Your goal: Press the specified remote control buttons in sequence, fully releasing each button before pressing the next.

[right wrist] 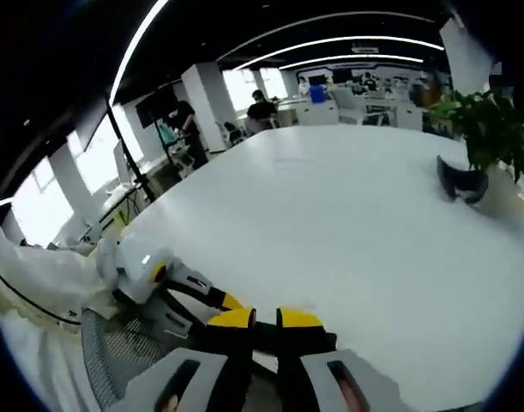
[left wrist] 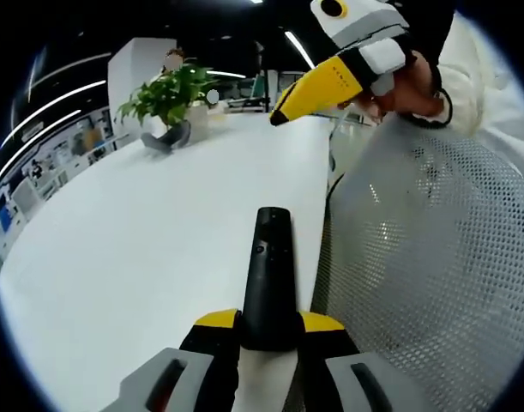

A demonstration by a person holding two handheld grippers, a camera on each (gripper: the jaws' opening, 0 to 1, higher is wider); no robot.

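We pinched the remote (left wrist: 268,283) in the left gripper (left wrist: 270,322); the right gripper (right wrist: 266,319), pressed together, should descend squarely onto one button.

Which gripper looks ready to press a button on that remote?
Right, probably. The left gripper is shut on the remote, holding it, while the right gripper hangs free above the table.

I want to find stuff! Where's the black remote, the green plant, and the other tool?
black remote (left wrist: 267,275), left gripper view, middle of its body.
green plant (left wrist: 169,93), left gripper view, its leaves.
right tool (left wrist: 286,109), left gripper view, the yellow tips at the top.
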